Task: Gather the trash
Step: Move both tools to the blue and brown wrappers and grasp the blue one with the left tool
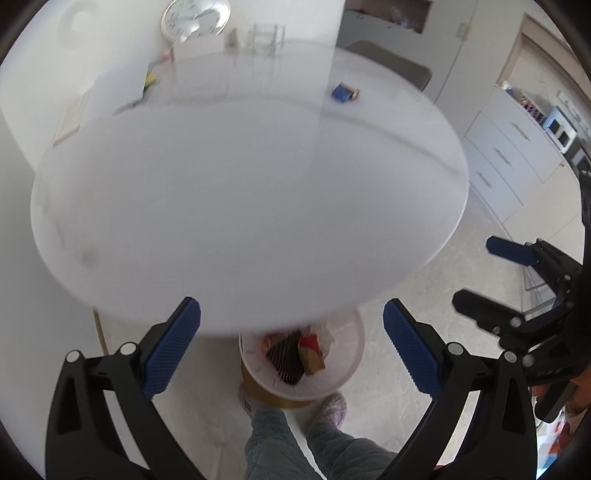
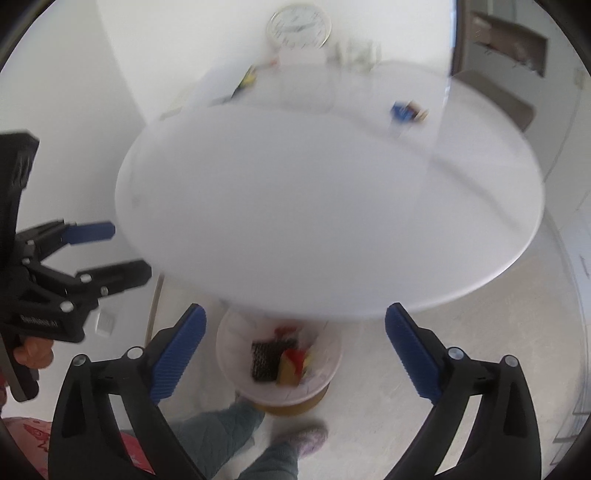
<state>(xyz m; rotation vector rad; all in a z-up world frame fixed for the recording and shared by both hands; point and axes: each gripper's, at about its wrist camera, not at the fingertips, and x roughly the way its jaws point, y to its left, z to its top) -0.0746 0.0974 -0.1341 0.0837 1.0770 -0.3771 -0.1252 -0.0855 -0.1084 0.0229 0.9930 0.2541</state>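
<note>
Right — both of my grippers hang spread wide and empty above the near edge of the round white surface (image 1: 240,192), each tilted steeply down. My left gripper (image 1: 291,345) has nothing between its blue pads, and my right gripper (image 2: 295,350) likewise; each shows up at the side of the other's view, the right gripper (image 1: 476,275) off to the right, the left gripper (image 2: 129,251) off to the left.

Below them, on the floor and tucked partly under the surface's near rim, stands the waste bin (image 1: 351,343) with its white liner. It already holds trash: a dark ribbed wrapper (image 1: 284,358), something red and a tan piece beside it. My slippered feet (image 1: 332,406) stand just behind it.

What is left to collect, as far as I can judge, is the small blue packet (image 1: 341,92) lying on the far right part of the surface — well apart from both grippers and nearly opposite the bin. In the right wrist view it sits at upper right (image 2: 402,110), blurred, with a brownish end toward the right, so its long axis seems to run left to right across my reach. My right gripper is on that side, so it looks the better one to go. A few yellow and red bits (image 1: 151,77) lie at the far left near the clock (image 1: 195,16); whether they are trash I cannot tell.
</note>
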